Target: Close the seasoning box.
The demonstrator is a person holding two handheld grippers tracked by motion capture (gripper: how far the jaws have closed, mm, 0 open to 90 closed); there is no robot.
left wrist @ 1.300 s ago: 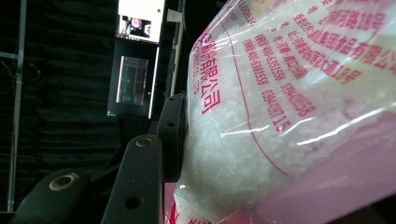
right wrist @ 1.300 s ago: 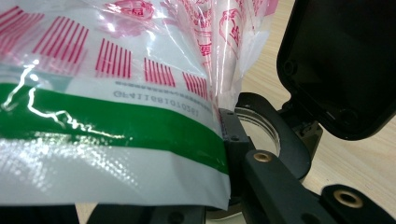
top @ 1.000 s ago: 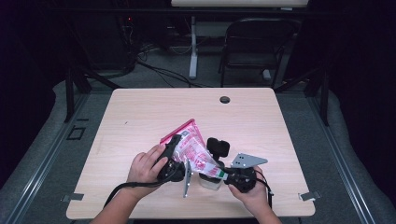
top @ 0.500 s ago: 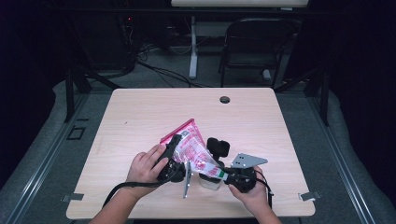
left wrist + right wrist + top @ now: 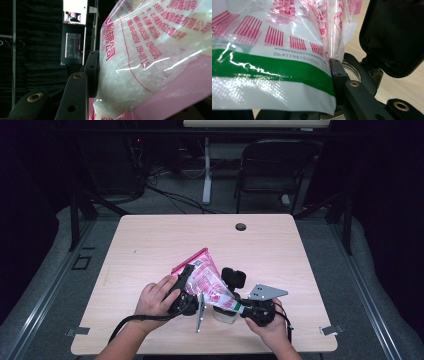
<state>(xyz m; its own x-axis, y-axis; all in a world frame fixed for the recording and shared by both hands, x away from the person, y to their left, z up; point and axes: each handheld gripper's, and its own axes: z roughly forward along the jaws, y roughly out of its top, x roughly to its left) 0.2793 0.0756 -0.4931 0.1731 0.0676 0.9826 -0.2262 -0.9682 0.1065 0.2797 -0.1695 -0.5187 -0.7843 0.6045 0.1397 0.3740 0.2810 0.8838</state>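
Pink-and-clear bag (image 5: 207, 280) held tilted over a small jar (image 5: 224, 314) — left gripper (image 5: 186, 287) clamps its upper part, right gripper (image 5: 243, 309), jaws just opening a bit, pinches the btm edge.

Far half of table (image 5: 165, 235) beyond bag (image 5: 207, 282) open for passage. Black lid (image 5: 234, 278) just right of bag, jar (image 5: 225, 315) under bag's lower corner, both hands flanking bag crowd near edge.
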